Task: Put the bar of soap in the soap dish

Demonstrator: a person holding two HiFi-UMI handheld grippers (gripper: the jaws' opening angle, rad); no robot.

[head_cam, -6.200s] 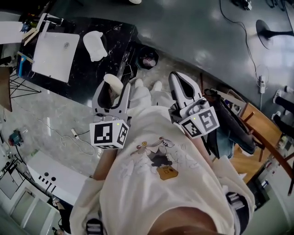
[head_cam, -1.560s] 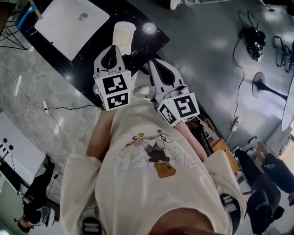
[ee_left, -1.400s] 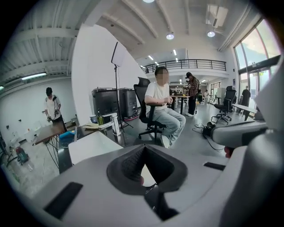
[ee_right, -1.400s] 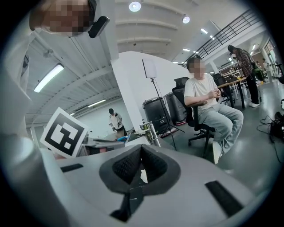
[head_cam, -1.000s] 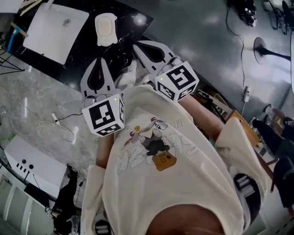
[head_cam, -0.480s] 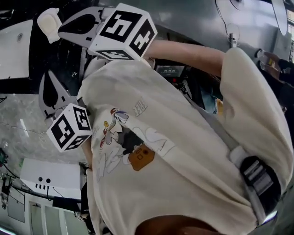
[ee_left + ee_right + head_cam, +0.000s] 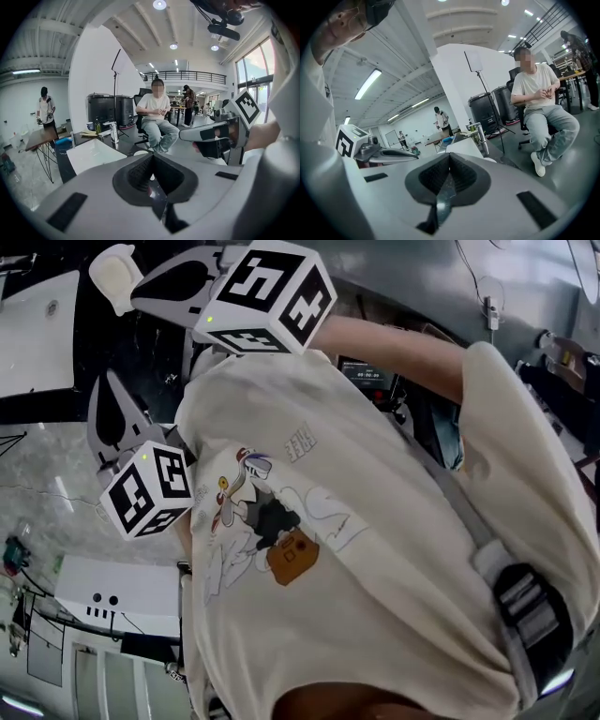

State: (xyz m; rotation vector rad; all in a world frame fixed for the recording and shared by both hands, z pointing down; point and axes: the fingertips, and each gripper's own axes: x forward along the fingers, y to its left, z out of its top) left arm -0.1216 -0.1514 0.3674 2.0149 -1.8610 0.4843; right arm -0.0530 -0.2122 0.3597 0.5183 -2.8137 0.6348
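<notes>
The white soap dish (image 7: 114, 273) stands on the black counter (image 7: 155, 338) at the head view's top left, with the cream bar of soap lying in it. My right gripper (image 7: 134, 301) reaches out over the counter, its tips just right of the dish, and its jaws are shut with nothing between them. My left gripper (image 7: 99, 382) hangs lower and nearer my body, above the counter's near edge, also shut and empty. In the right gripper view the jaws (image 7: 449, 168) meet. The left gripper view shows its jaws (image 7: 152, 157) closed too.
A white sink basin (image 7: 33, 334) is set into the counter left of the dish, with a faucet (image 7: 480, 138) beside it. A person sits on a chair (image 7: 154, 119) beyond the counter. Others stand farther off. A white cabinet (image 7: 112, 592) stands on the floor below.
The head view has swung round. My right gripper has stretched out to the dish's side and risen slightly. My left gripper has stayed close to my body.
</notes>
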